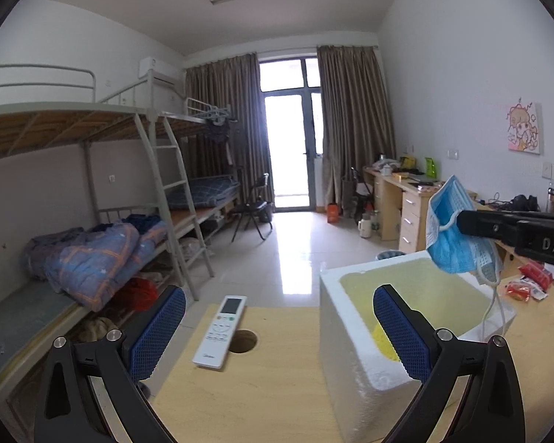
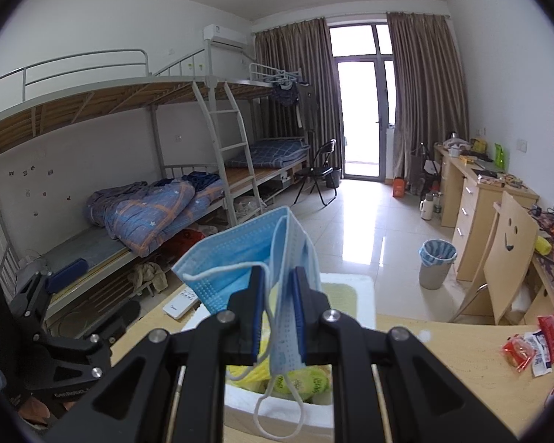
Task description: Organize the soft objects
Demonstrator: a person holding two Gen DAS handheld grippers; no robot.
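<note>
The right gripper [image 2: 280,308] has its jaws pinching a light blue face mask [image 2: 247,258], the blue pads pressed on a folded part of it. Most of the mask fans out above and to the left of the jaws, while a narrow folded strip and the white ear loops [image 2: 273,409] dangle below them. From the left wrist view, the same mask [image 1: 452,232] hangs in the air from the tip of the right gripper [image 1: 461,221], over the far right corner of a white foam box [image 1: 351,354]; its loops trail down toward the box rim.

The foam box stands open on the wooden worktop [image 1: 262,391]. Inside it lie yellow soft things [image 2: 299,380], one with green print; what they are cannot be told.

The left gripper [image 1: 279,332] has its jaws spread wide with nothing between the blue pads. Its right finger [image 1: 402,332] reaches over the near left part of the box; its left finger [image 1: 158,332] is off the left edge of the worktop.

A white remote control [image 1: 221,332] lies on the worktop just left of the box, beside a round hole [image 1: 243,340] in the surface. Red and white snack packets [image 2: 535,343] lie on the worktop well to the right of the box.
</note>
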